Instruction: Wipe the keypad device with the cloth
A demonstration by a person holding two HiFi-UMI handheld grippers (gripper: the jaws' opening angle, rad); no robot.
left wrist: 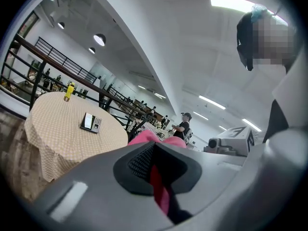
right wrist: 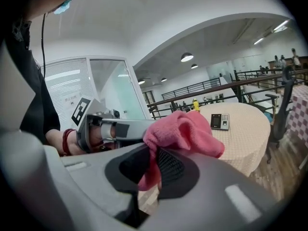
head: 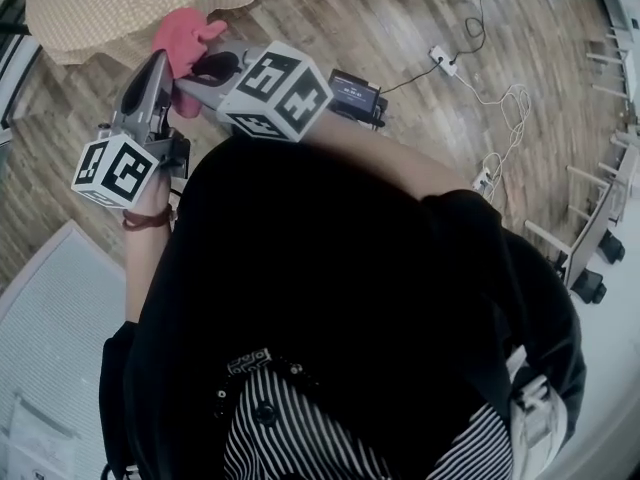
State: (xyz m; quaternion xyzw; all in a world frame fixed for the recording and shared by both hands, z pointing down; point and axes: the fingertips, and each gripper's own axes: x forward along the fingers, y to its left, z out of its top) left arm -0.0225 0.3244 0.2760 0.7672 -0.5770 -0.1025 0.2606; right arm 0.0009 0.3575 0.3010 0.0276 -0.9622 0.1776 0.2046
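The step in hand looks like carrying the pink terry cloth [right wrist: 185,131] to the small dark keypad device with a screen [right wrist: 220,121], which lies flat on the round table under a beige checked tablecloth [right wrist: 245,134], well apart from both tools; to do it well, I judge the cloth should arrive with a loose fold hanging free for wiping; one tool might then let go and steady the device, which could slide on the fabric; the left gripper [left wrist: 156,177] has its jaws pinched on a strip of the cloth; the right gripper [right wrist: 151,170] is likewise clamped on it; both are held close before the torso, tips meeting at the cloth and aimed towards the table.
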